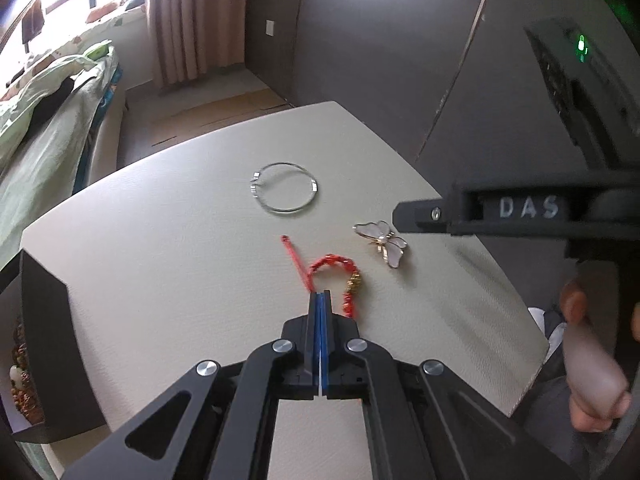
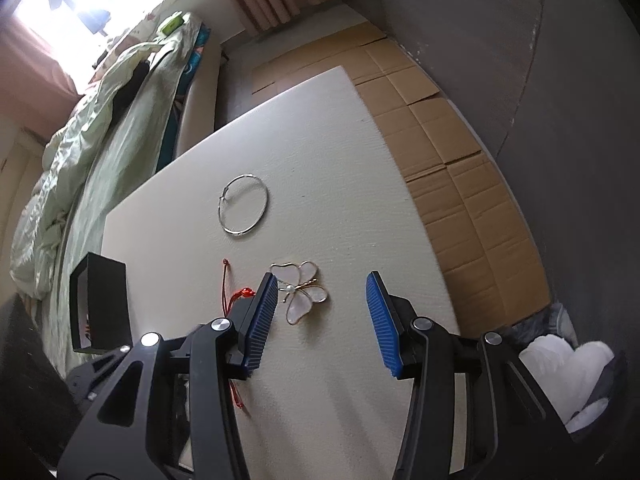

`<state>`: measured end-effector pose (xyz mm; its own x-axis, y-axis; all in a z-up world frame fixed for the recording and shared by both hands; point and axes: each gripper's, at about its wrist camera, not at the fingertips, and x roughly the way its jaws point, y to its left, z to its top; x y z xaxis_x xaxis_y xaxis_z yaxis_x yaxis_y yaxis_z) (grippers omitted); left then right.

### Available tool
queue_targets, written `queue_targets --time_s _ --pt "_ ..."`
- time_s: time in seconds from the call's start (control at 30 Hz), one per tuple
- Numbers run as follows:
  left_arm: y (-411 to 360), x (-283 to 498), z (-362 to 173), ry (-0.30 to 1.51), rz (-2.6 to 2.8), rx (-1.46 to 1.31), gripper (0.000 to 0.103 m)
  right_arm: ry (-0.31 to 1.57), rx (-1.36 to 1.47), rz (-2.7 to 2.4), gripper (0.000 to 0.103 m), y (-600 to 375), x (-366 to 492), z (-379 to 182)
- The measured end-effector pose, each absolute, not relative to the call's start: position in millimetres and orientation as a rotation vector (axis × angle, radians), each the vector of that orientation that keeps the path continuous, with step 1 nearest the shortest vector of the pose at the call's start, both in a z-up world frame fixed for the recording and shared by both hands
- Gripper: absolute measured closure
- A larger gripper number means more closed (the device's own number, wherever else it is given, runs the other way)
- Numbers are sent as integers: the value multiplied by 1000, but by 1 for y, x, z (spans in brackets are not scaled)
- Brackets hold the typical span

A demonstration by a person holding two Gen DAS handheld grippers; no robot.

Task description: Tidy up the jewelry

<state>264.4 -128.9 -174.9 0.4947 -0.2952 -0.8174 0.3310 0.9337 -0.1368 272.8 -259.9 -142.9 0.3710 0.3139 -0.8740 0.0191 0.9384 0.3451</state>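
A red beaded bracelet [image 1: 340, 276] with a gold charm and a red cord lies on the white table [image 1: 180, 240]. My left gripper [image 1: 321, 293] is shut, its tips at the bracelet's near edge where the cord meets the loop; whether it grips the cord is unclear. A pearly butterfly brooch [image 1: 382, 243] lies to the right, and a thin silver bangle [image 1: 285, 188] lies farther back. In the right wrist view my right gripper [image 2: 322, 280] is open, above the table, with the brooch [image 2: 301, 292] between its fingers, nearer the left one. The bangle [image 2: 243, 209] lies beyond.
A black open box [image 2: 100, 304] stands at the table's left edge, also in the left wrist view [image 1: 44, 344]. A bed with green bedding [image 2: 100, 120] is left of the table. Flattened cardboard [image 2: 460, 160] covers the floor on the right.
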Motion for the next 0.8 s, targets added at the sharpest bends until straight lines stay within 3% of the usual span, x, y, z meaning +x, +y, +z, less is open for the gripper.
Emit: queue_targets --time_s 0.07,0.17,0.33,0.37,0.43,0.47,0.57,0.63,0.8 --pt "-121 268 -171 975 -375 19 103 1184 309 198 56 -255 274 -144" --pt "-108 266 -160 956 -375 -8 103 1188 272 200 42 -244 277 -146" --pt "-110 260 -156 974 -384 -7 101 1172 225 169 42 -238 277 -145" --pt "-114 258 -158 983 -378 1 94 1170 231 161 42 -239 277 -145" --pt "-123 254 -161 977 -360 16 43 1162 259 139 42 -246 276 -143" --pt "-125 253 -159 951 -350 19 37 1158 272 135 42 -249 276 -142" --pt "-132 253 -161 958 -369 24 48 1155 280 128 42 -254 275 -142" --pt "-135 255 -167 987 -367 17 68 1156 277 128 42 -255 276 -142" --pt "-144 258 -184 1028 -346 67 85 1155 285 126 42 -259 278 -142"
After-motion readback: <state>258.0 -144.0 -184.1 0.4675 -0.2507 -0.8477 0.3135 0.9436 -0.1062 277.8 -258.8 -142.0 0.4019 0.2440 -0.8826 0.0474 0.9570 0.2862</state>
